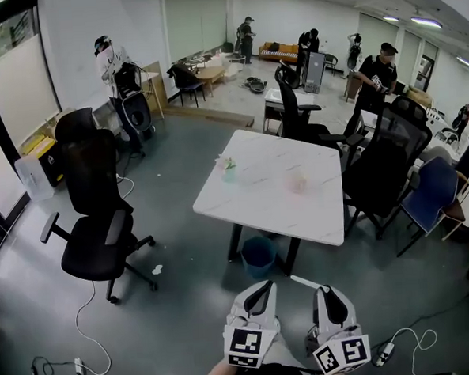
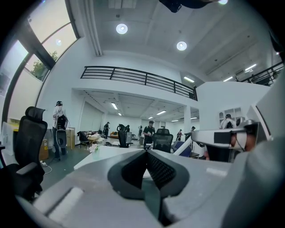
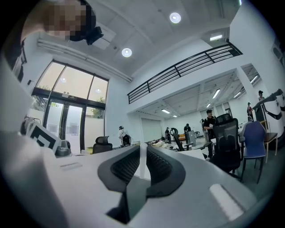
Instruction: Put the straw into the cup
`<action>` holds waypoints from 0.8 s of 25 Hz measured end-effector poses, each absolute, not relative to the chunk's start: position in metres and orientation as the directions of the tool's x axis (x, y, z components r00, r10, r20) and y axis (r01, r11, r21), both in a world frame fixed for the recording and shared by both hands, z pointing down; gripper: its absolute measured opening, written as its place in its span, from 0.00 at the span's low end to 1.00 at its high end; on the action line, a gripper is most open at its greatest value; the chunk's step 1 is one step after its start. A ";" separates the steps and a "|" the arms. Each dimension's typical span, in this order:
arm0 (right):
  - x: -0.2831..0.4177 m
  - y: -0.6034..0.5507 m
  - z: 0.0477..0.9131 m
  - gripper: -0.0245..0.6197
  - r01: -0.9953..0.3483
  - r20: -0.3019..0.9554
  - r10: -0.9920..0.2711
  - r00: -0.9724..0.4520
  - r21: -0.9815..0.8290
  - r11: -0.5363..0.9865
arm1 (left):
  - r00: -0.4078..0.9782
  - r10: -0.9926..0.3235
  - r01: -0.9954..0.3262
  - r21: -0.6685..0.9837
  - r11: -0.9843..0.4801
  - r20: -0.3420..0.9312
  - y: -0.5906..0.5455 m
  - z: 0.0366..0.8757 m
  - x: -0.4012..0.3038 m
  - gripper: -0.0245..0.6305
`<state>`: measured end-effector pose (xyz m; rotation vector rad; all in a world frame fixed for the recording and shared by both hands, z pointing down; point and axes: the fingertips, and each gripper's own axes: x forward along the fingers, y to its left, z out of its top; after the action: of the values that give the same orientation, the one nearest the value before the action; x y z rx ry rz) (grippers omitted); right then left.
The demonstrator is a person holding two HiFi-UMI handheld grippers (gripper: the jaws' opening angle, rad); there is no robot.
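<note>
A white table [image 1: 259,197] stands ahead of me. On it a pale green cup [image 1: 230,172] sits near the left edge and a pinkish cup [image 1: 298,183] stands further right. Both grippers are low in the head view, short of the table and apart from the cups. My right gripper [image 1: 320,290] is shut on a thin white straw [image 1: 302,282], which sticks out to the left of its tips. In the right gripper view the straw [image 3: 142,162] runs upright between the jaws of the right gripper [image 3: 142,147]. My left gripper [image 1: 264,285] has its tips together, nothing between them [image 2: 145,152].
A black office chair [image 1: 93,207] stands left of the table and more black chairs [image 1: 384,173] crowd its right side. A blue bin [image 1: 259,256] sits under the table. Cables and a power strip [image 1: 79,370] lie on the floor. Several people stand at the back.
</note>
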<state>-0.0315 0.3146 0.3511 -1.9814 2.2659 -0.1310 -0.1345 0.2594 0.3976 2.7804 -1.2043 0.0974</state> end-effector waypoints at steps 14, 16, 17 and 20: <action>0.095 0.182 0.376 0.11 -0.979 -0.035 -0.998 -0.048 -0.199 0.054 | 0.699 -0.705 -0.714 0.059 -0.697 0.123 0.114 0.423 -0.028 0.04; 0.106 0.146 0.375 0.11 -0.976 -0.032 -0.996 -0.081 -0.201 0.086 | 0.680 -0.722 -0.732 0.058 -0.679 0.130 0.082 0.422 -0.016 0.04; 0.113 0.129 0.375 0.11 -0.974 -0.026 -0.995 -0.095 -0.204 0.098 | 0.669 -0.731 -0.742 0.059 -0.668 0.134 0.066 0.421 -0.011 0.04; 0.136 0.075 0.378 0.11 -0.966 -0.003 -0.992 -0.129 -0.227 0.126 | 0.633 -0.758 -0.772 0.058 -0.633 0.155 0.018 0.420 0.004 0.04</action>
<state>0.1359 0.0752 0.3777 -1.9649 2.2374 -0.2540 0.0043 0.0177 0.4201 2.7305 -1.2843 0.1762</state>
